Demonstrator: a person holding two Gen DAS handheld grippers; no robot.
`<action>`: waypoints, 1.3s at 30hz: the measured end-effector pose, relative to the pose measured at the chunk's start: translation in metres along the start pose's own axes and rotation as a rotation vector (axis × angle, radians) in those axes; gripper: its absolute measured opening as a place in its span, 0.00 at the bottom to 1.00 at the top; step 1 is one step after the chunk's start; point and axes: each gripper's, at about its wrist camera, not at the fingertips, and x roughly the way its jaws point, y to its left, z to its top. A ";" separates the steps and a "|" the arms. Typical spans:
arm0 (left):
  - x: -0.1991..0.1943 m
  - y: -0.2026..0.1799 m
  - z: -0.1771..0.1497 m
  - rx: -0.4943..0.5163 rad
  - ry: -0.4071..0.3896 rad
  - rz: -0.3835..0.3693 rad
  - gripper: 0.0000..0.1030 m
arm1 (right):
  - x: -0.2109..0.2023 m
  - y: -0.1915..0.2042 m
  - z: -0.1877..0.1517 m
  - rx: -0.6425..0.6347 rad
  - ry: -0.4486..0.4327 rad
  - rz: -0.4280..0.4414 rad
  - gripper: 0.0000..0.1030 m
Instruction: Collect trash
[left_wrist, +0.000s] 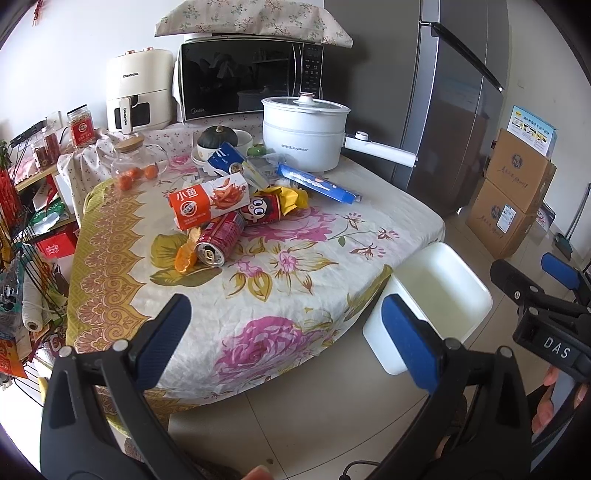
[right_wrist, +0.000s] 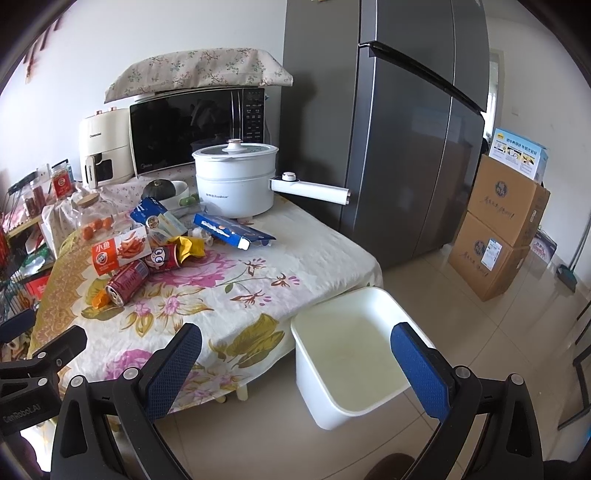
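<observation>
Beyond both spread empty claws, left claw, right claw, trash pile on table, well apart

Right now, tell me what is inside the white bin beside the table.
The white bin looks empty: its bare pale bottom and inner walls show. The right gripper's fingers cover a strip of its near right side.

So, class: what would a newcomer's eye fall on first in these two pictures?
Probably the heap of trash on the floral tablecloth: an orange snack box, two red cans and a yellow wrapper. Next, the empty white bin on the floor by the table's corner, then the white electric pot behind.
</observation>
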 end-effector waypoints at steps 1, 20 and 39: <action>0.000 0.000 0.000 0.000 0.000 0.000 0.99 | 0.000 0.000 0.000 0.001 0.000 0.000 1.00; 0.003 0.000 -0.006 0.007 0.005 0.007 0.99 | -0.004 -0.007 -0.007 0.006 -0.008 -0.016 1.00; 0.002 0.002 -0.003 0.007 0.009 -0.004 0.99 | 0.000 -0.010 -0.007 0.013 0.003 -0.021 1.00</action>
